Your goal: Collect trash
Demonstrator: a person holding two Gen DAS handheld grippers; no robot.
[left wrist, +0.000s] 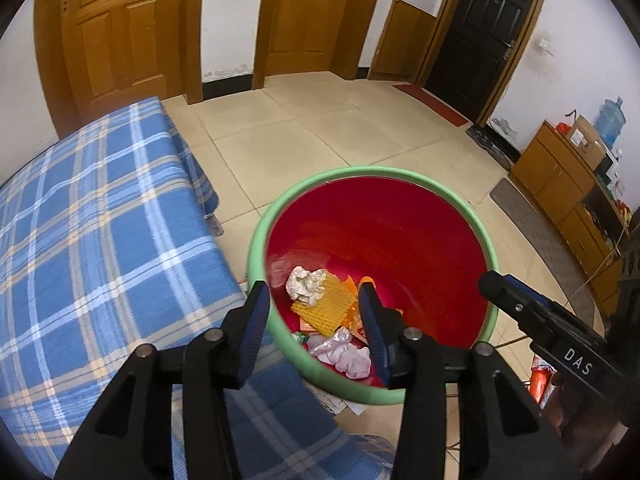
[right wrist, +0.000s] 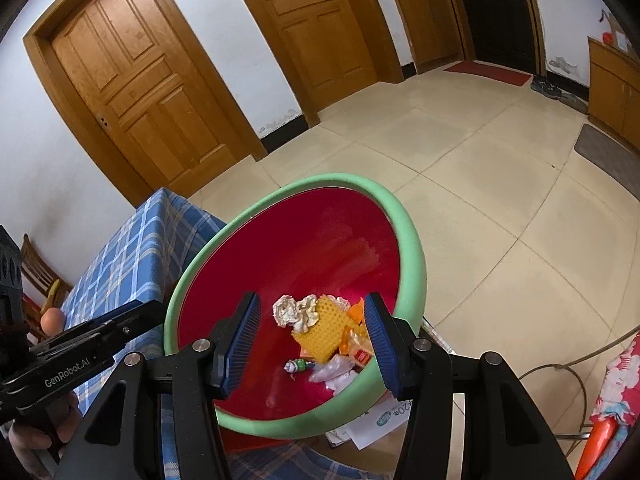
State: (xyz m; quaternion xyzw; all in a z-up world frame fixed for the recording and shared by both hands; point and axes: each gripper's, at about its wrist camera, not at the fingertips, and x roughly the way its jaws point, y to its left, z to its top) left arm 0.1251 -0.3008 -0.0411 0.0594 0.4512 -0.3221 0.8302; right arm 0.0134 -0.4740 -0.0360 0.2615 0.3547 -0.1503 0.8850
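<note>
Both tools hang over the red bin [left wrist: 400, 240] with the green rim. The left tool [left wrist: 314, 322] and right tool [right wrist: 314, 338] both gape wide, holding nothing. Crumpled paper [right wrist: 294, 312], a yellow wrapper [right wrist: 326, 330] and pale plastic [left wrist: 348, 354] lie at the bin's bottom, lower centre. A blue plaid surface [left wrist: 100, 220] sits at left.

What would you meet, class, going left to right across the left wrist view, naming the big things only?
Blue plaid cloth → left tongs, open over the bin → red bin with green rim → right tongs → wooden cabinet.
</note>
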